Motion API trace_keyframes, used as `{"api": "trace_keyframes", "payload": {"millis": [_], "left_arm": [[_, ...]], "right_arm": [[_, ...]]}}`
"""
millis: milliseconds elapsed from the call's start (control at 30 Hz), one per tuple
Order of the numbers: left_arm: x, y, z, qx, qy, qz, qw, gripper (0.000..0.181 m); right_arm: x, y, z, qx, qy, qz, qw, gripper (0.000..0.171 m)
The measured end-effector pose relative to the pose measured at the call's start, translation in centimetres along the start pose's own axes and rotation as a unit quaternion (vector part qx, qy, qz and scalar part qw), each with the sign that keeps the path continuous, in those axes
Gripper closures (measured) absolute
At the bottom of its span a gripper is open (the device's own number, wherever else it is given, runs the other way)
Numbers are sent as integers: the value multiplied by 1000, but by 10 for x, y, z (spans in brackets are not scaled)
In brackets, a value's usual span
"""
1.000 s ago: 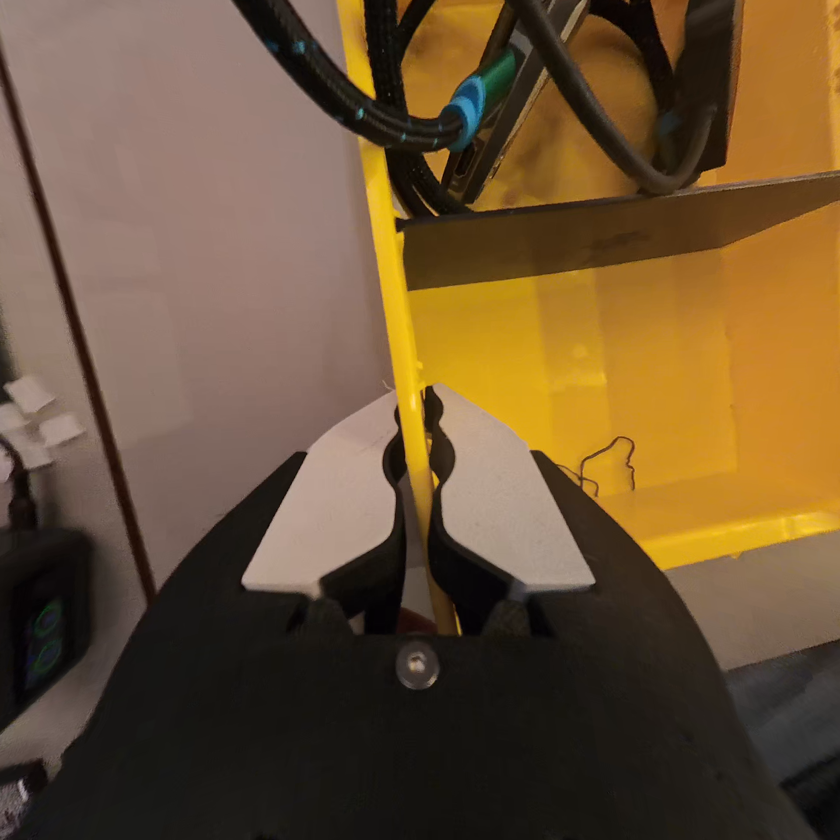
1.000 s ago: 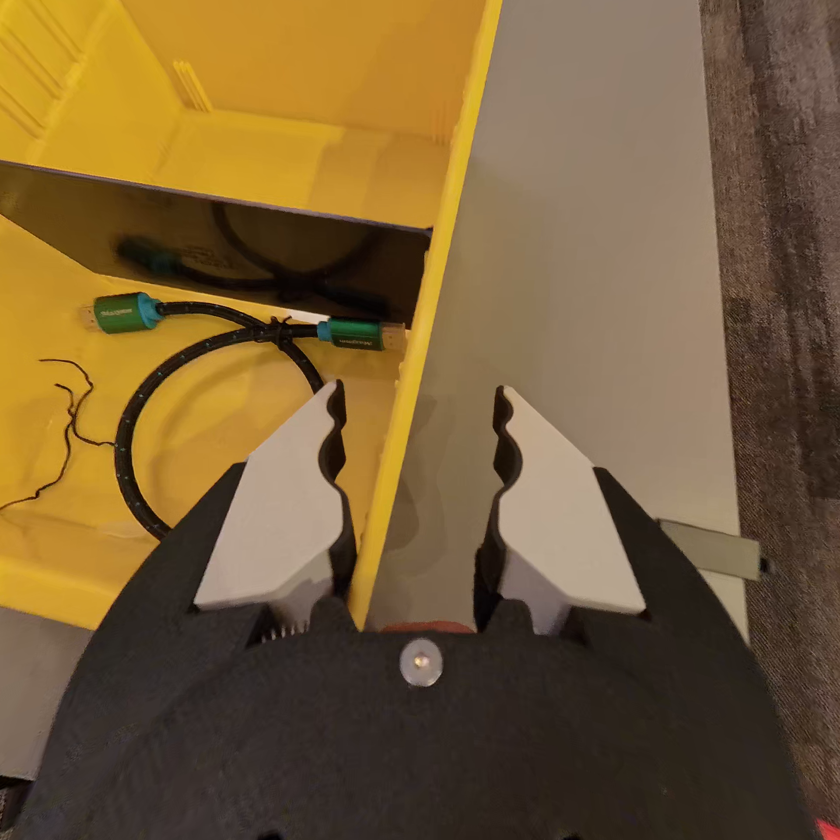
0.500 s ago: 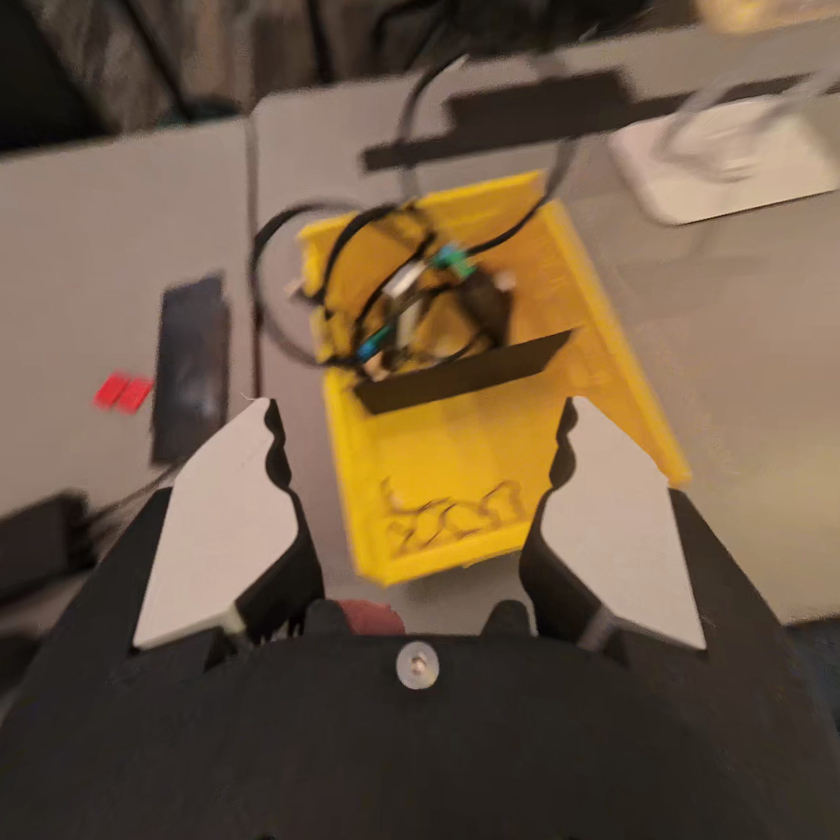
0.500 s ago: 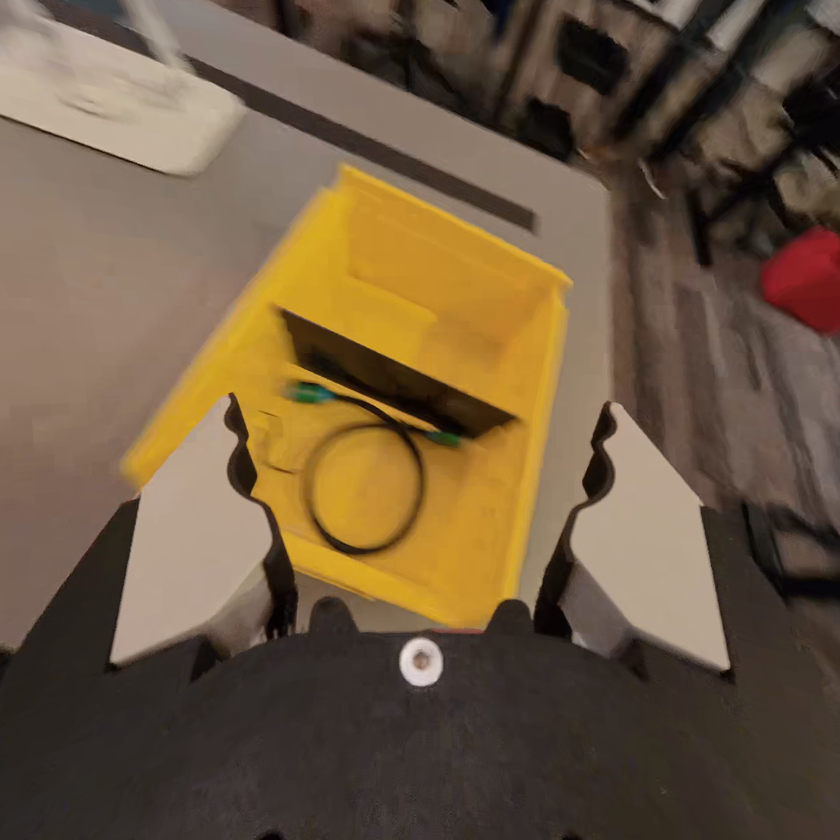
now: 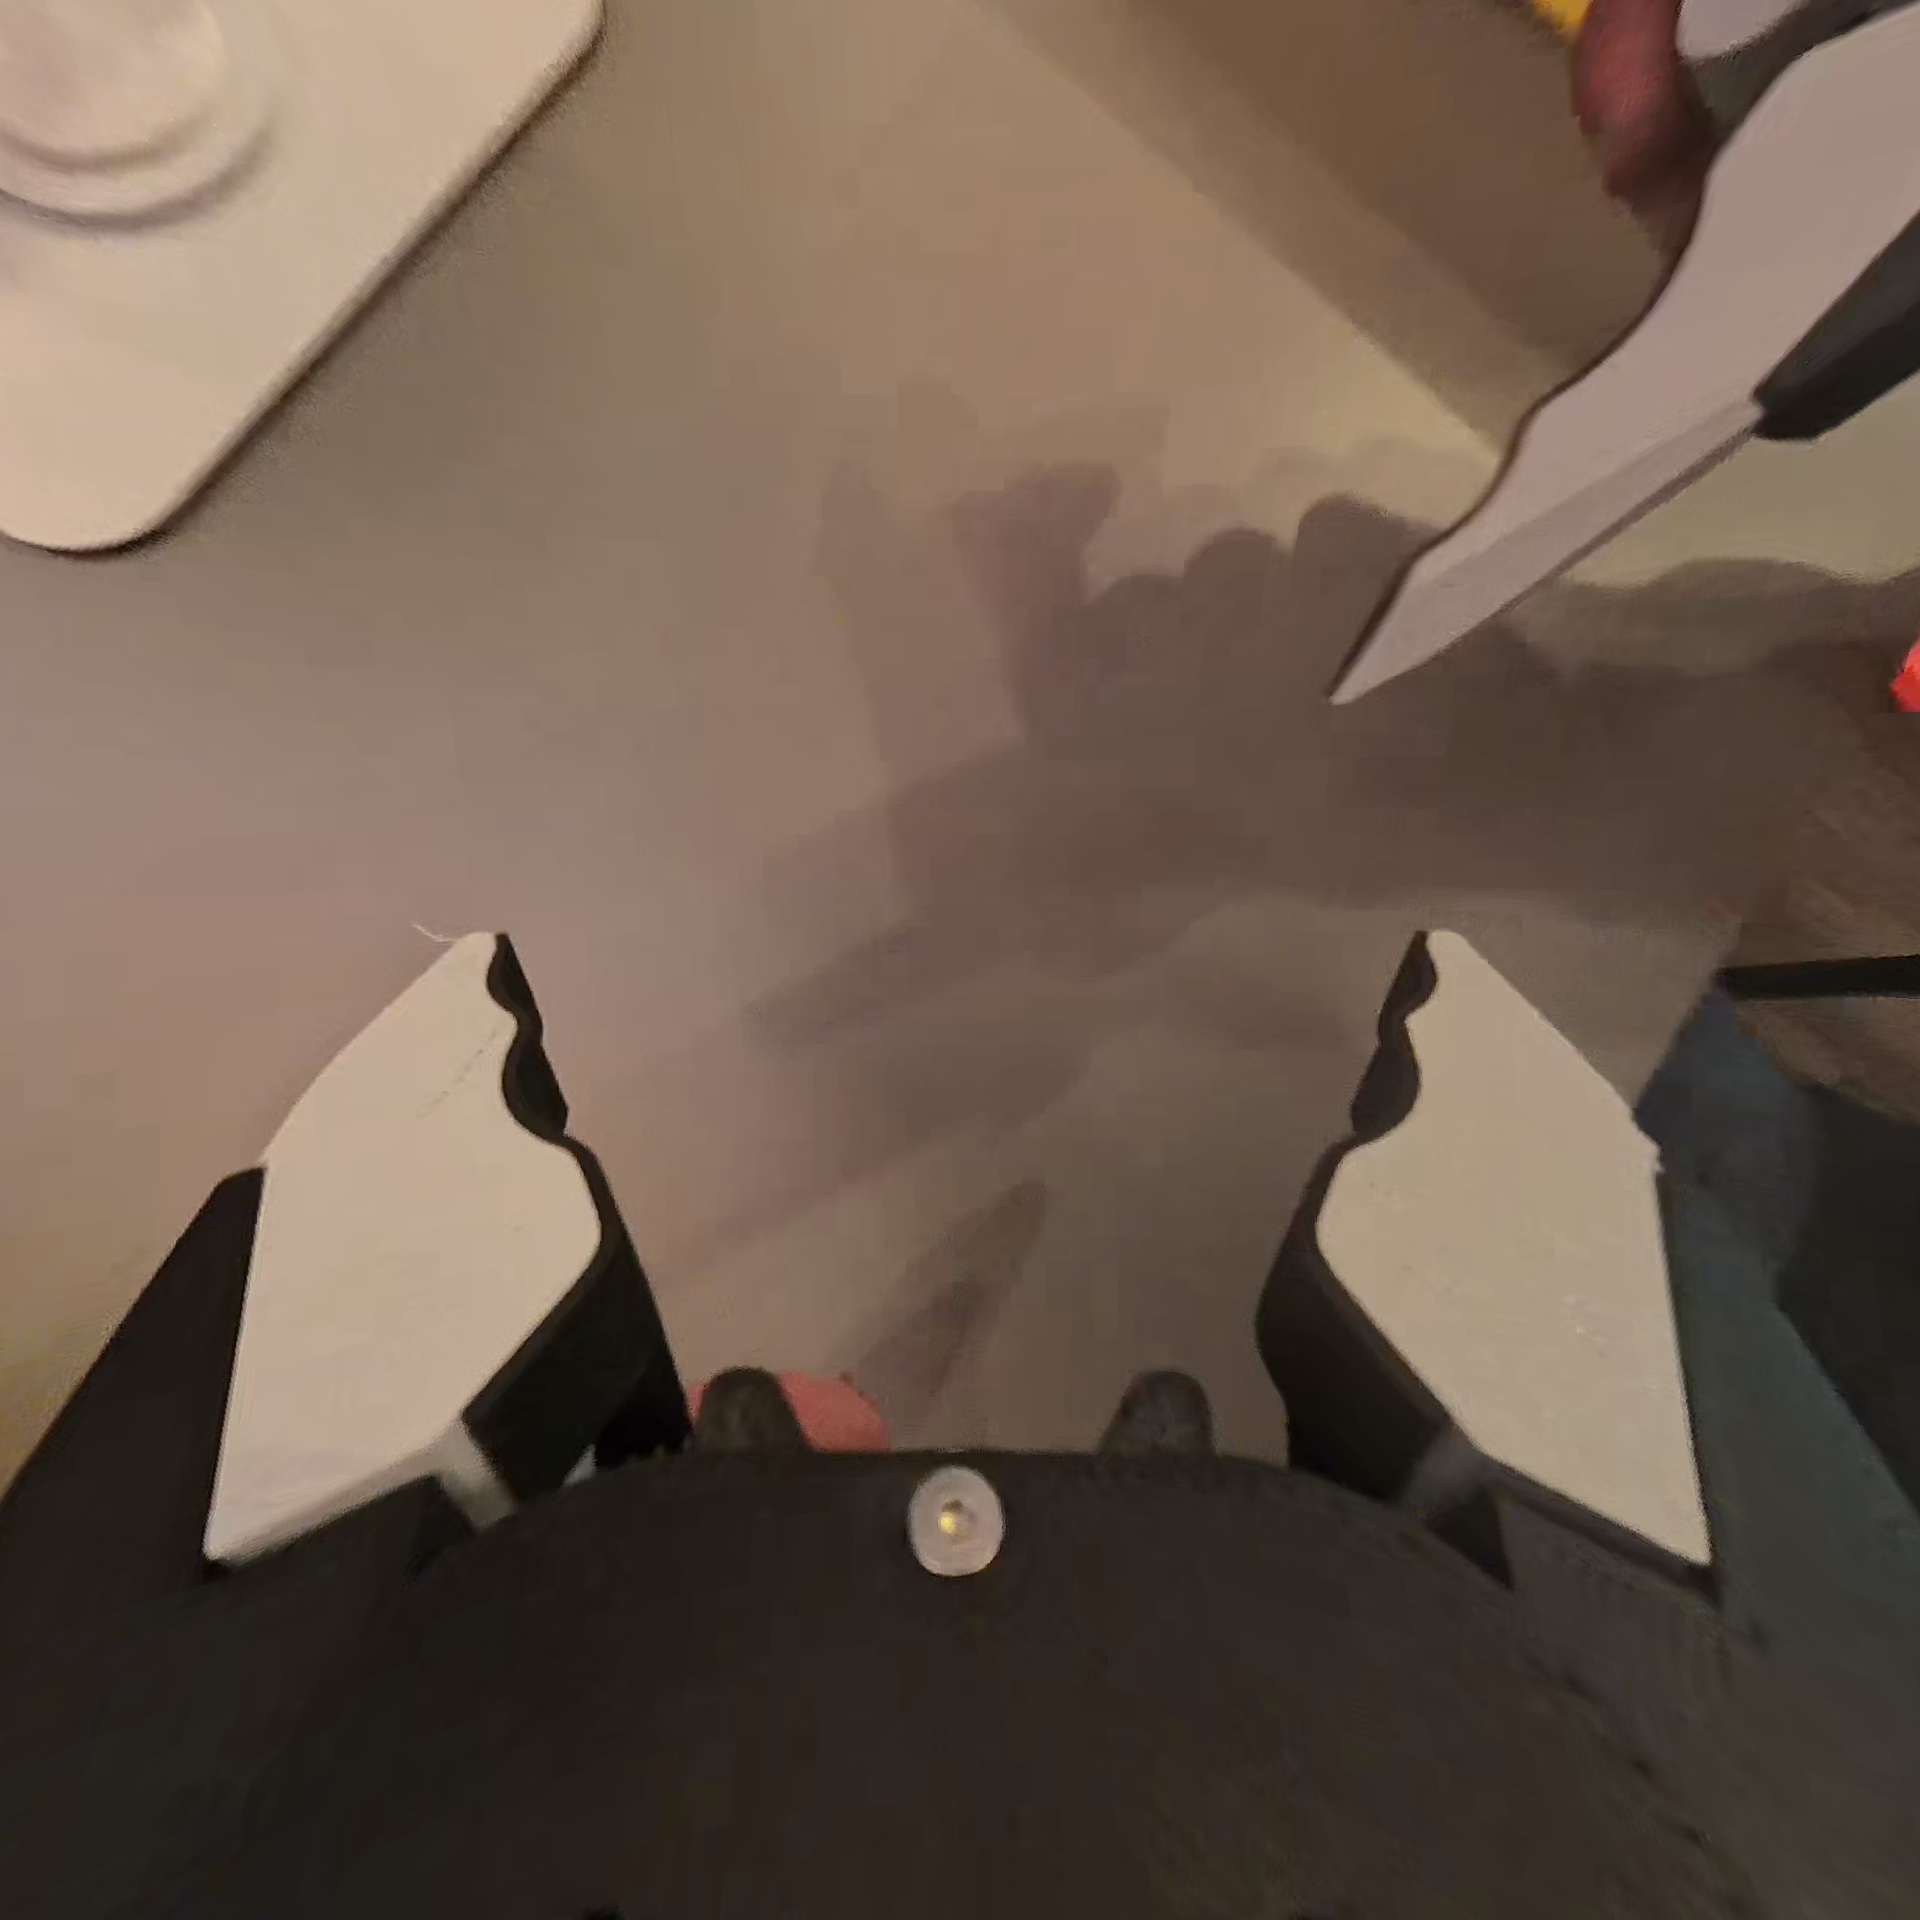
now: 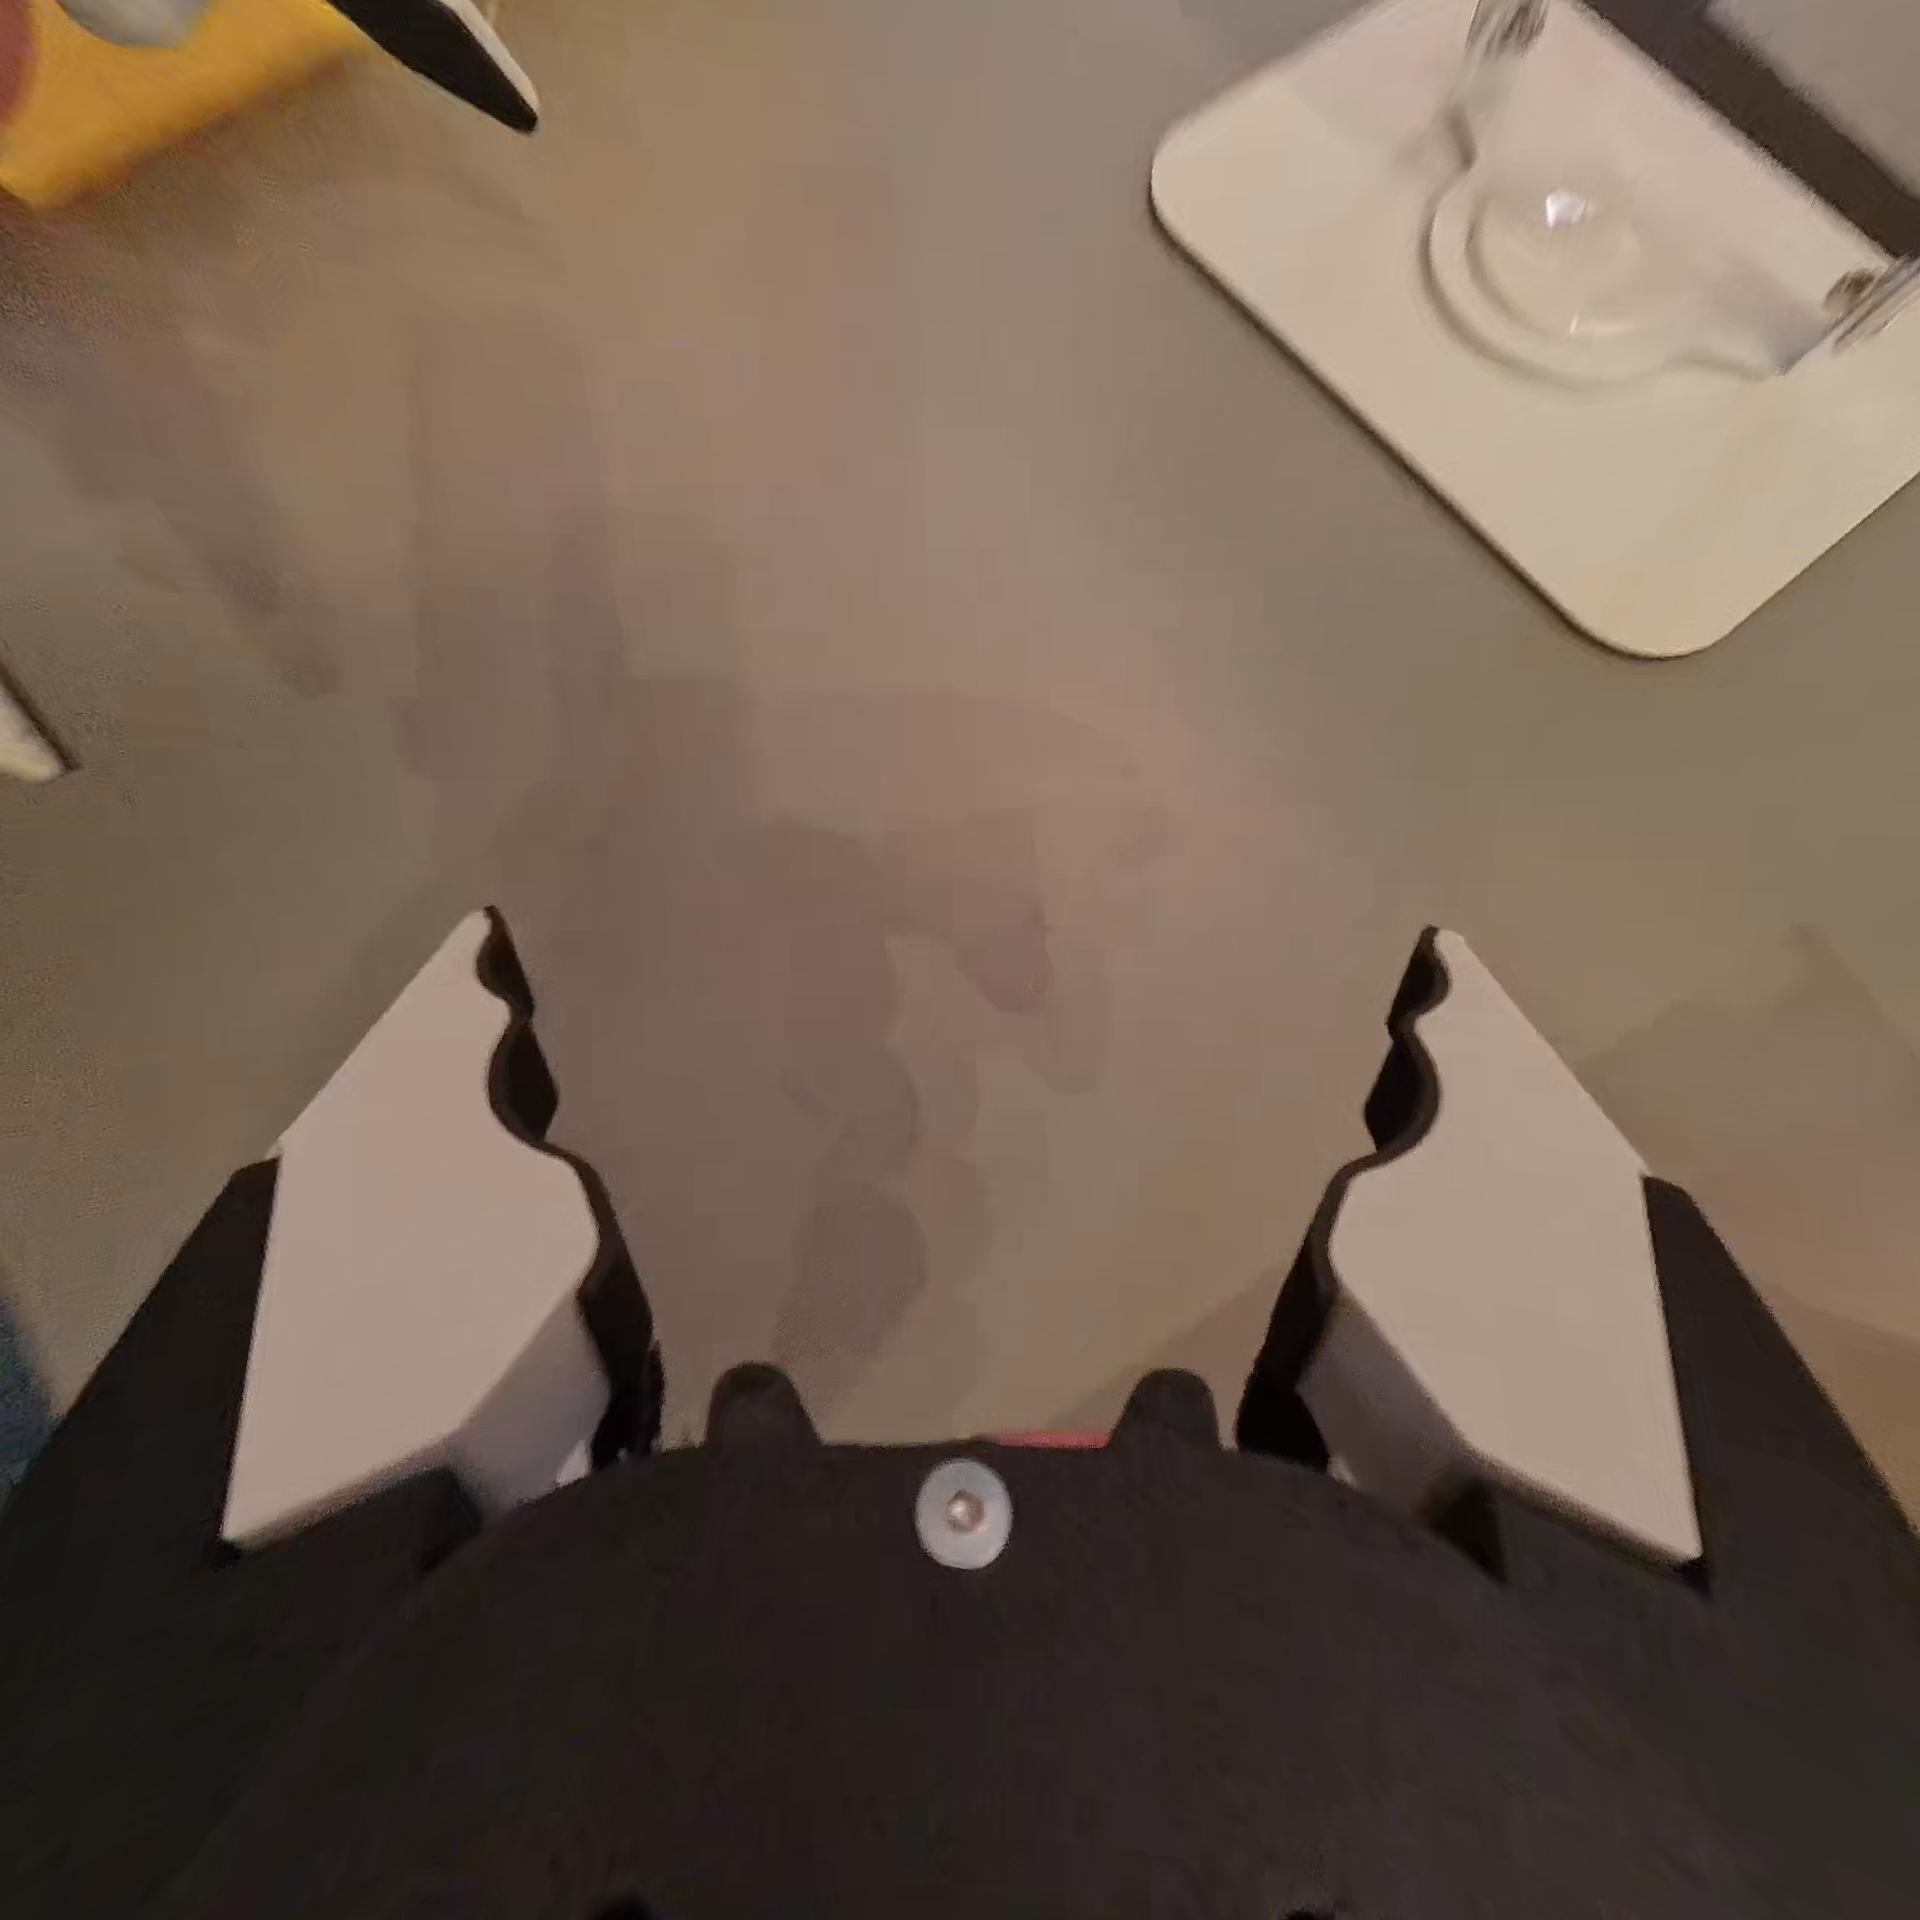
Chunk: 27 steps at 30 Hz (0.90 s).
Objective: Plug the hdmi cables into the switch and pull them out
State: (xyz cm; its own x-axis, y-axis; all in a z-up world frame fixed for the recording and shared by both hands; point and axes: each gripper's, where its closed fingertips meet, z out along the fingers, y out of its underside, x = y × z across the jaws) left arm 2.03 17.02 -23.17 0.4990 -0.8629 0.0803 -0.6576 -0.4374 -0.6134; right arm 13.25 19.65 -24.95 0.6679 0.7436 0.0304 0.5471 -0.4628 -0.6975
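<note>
Both the left gripper (image 5: 961, 940) and right gripper (image 6: 961, 925) hang with fingers spread wide and nothing between them, over bare grey table (image 6: 831, 468). No cables or switch show; only a yellow bin corner (image 6: 114, 104) beyond the right gripper's left finger. Best steer back there, fingers still parted.

Both views are smeared by motion blur. In the right wrist view, a yellow bin (image 6: 135, 114) is cut off at 11 o'clock, and a white stand base (image 6: 1621, 343) runs past the 2 o'clock edge. In the left wrist view, the right claw (image 5: 1621, 416) enters at 1 o'clock, only one finger showing.
</note>
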Motion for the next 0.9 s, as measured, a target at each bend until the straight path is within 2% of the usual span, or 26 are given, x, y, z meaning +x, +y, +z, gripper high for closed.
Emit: {"api": "trace_keyframes", "payload": {"millis": [100,200,267,333,400,467,500,567,900], "left_arm": [[-8,24,39,-61,5,2,998,35],[-19,42,61,-97,6,-11,995,36],[-32,41,65,-85,-34,17,996,48],[-32,39,67,-72,-34,21,997,46],[-32,37,68,-50,-33,23,998,44],[-36,38,68,-31,-39,14,999,37],[-35,37,68,-21,-39,15,999,37],[-37,38,68,-3,-44,8,999,36],[-37,38,67,-1,-46,6,999,35]], "right_arm": [[4,29,32,-63,-10,-1,998,33],[6,34,47,-53,-13,7,998,33],[5,33,50,-51,-11,8,999,28],[3,29,55,-28,-4,12,1000,20],[1,25,58,-7,0,16,1000,22],[2,28,55,-11,1,13,1000,22],[1,32,52,-18,-5,7,1000,15],[-1,36,49,-20,-6,8,1000,13],[-7,41,45,-14,-17,0,1000,12]]}}
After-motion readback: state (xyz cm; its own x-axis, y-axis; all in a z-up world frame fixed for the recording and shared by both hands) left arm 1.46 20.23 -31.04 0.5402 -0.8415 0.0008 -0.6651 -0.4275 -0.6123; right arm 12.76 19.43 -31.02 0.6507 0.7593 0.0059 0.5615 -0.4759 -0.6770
